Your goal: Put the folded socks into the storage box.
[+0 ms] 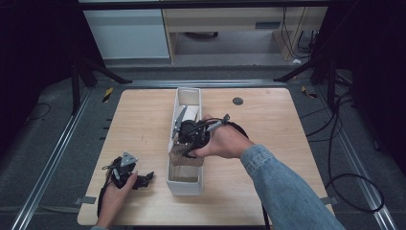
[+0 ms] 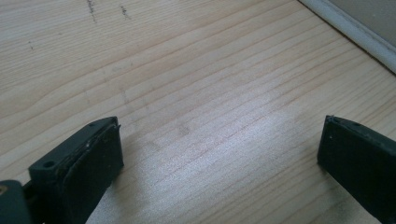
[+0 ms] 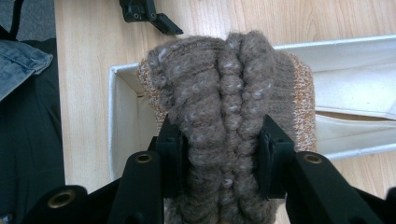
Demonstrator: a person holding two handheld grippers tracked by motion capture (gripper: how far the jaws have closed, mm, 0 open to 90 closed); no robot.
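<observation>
- Right gripper [image 3: 219,154]: jaws closed on a bunched brown knitted item [image 3: 224,107], pads pressing its folded ribs from both sides; held over the near half of a long white organiser box [image 1: 184,184].
- Knitted item: wool-like, brown with an orange-flecked edge; most of it hangs past the jaws toward the box interior. Whether sock, glove or hat cannot be told.
- Box: directly beneath the gripper, running away from it along the tabletop [image 1: 143,124]; a grey item [image 1: 180,120] lies in the far compartment, kind unclear.
- Handling note: likely step is lowering the knit into the near compartment; keep it centred between the walls, release only once the bulk sits inside, so no fold drapes over the rim.
- Left gripper [image 1: 128,173]: well off to the side of the box, low over bare tabletop, jaws wide, nothing between them.
- Hidden: compartment floor under the knit; dividers partly covered.
</observation>
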